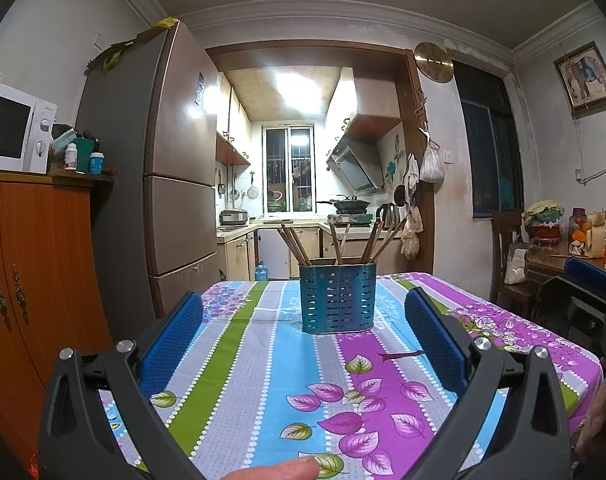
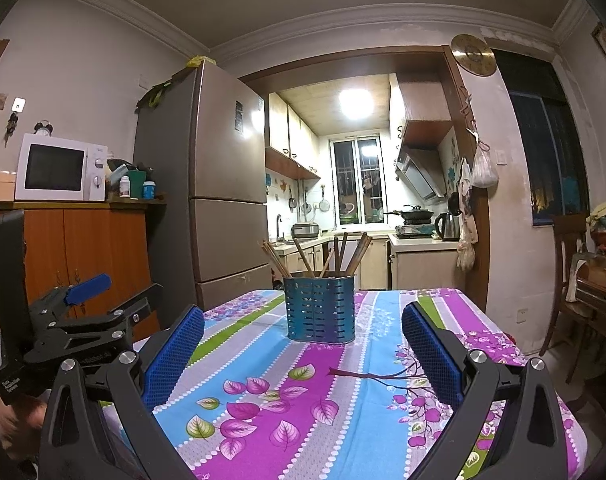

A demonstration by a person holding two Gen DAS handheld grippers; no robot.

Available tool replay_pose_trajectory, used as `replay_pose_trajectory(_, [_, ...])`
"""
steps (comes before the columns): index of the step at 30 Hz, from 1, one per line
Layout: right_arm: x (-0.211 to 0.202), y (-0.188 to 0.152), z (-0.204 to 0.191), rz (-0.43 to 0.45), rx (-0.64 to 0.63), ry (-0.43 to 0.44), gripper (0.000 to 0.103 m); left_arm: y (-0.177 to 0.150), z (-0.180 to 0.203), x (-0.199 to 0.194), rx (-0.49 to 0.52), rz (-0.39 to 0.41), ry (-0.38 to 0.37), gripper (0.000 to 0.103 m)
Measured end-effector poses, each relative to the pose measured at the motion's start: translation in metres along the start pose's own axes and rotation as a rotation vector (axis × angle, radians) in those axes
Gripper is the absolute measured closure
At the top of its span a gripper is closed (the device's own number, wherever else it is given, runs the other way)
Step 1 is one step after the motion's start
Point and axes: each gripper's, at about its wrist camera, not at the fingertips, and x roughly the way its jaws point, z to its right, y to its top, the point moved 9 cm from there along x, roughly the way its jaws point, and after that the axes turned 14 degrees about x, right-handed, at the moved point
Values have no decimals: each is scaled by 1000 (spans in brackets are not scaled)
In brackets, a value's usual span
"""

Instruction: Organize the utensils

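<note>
A blue perforated metal utensil holder stands upright on the flowered tablecloth, holding several wooden chopsticks that lean outward. The same holder with its chopsticks sits ahead in the right wrist view. My left gripper is open, its blue pads wide apart, with nothing between them, well short of the holder. My right gripper is open too and holds nothing, also short of the holder. The left gripper's body shows at the left of the right wrist view.
A fridge and an orange cabinet with a microwave stand left of the table. A chair and a cluttered side table stand to the right. A fingertip shows at the bottom edge.
</note>
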Motion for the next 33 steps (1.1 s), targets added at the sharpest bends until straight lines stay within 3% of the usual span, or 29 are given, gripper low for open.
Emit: replay_pose_trajectory(33, [4,-8,0,-20,-5,-5,4,-10,0,12,0,-35,0,5])
